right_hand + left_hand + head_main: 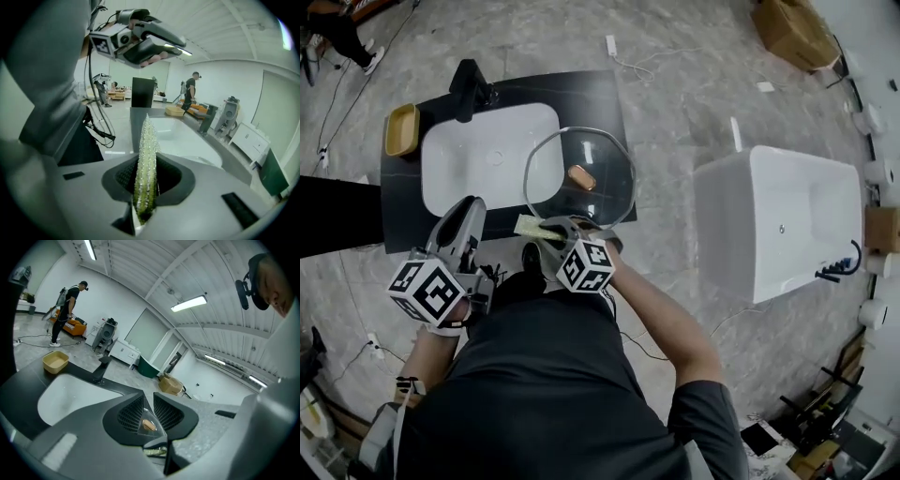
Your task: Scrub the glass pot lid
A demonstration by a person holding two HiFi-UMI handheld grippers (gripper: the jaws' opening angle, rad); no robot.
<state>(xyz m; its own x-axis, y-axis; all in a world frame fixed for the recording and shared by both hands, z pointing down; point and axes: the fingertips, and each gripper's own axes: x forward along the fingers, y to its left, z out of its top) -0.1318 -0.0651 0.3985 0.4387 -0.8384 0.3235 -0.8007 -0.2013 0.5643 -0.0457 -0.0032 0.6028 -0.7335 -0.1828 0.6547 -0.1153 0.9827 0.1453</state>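
The round glass pot lid (602, 199) with a copper knob (581, 176) lies over the right end of the white sink (483, 155). My right gripper (551, 230) is shut on a yellow-green sponge (530, 226), which sits at the lid's near rim. In the right gripper view the sponge (145, 173) stands upright between the jaws, covered in bubbles. My left gripper (473, 204) hovers left of the lid, apart from its rim, with its jaws together and nothing in them. Through its jaws in the left gripper view I see the knob (149, 424) and the sponge (154, 452) below.
A black faucet (469, 89) and a yellow dish (401, 129) stand on the black counter (600, 94). A white bathtub (787, 220) is on the floor to the right, with a cardboard box (792, 33) beyond. A person (68, 310) stands far behind the sink.
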